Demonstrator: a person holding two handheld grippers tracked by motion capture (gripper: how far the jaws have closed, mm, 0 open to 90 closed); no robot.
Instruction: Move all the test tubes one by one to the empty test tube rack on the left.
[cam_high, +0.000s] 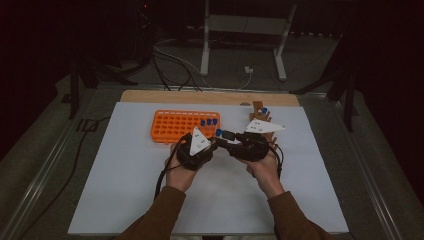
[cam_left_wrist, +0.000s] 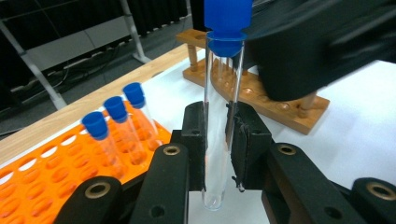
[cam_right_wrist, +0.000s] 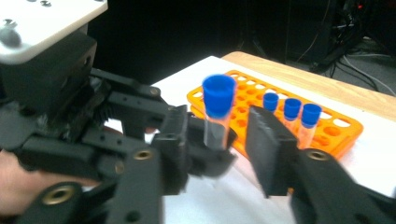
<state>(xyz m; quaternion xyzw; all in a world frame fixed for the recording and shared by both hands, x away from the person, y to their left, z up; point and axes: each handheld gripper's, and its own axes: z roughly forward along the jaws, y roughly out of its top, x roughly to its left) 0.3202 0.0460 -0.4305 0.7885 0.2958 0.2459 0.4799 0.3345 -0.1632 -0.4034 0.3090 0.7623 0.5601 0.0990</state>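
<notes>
A clear test tube (cam_left_wrist: 223, 70) with a blue cap (cam_left_wrist: 227, 23) stands upright between the pads of my left gripper (cam_left_wrist: 218, 112), which is shut on its lower half. In the right gripper view the same tube (cam_right_wrist: 217, 100) rises between the jaws of my right gripper (cam_right_wrist: 222, 126). Those jaws stand open, and a gap shows between the cap and the right-hand jaw. In the high view both grippers meet over the middle of the mat, the left gripper (cam_high: 214, 142) facing the right gripper (cam_high: 226, 135).
An orange tube rack (cam_high: 175, 125) with three blue-capped tubes (cam_high: 209, 122) at its right end lies behind the hands. A wooden rack (cam_high: 260, 112) stands at the back right. The white mat (cam_high: 125, 190) ends at a wooden table edge (cam_high: 200, 96).
</notes>
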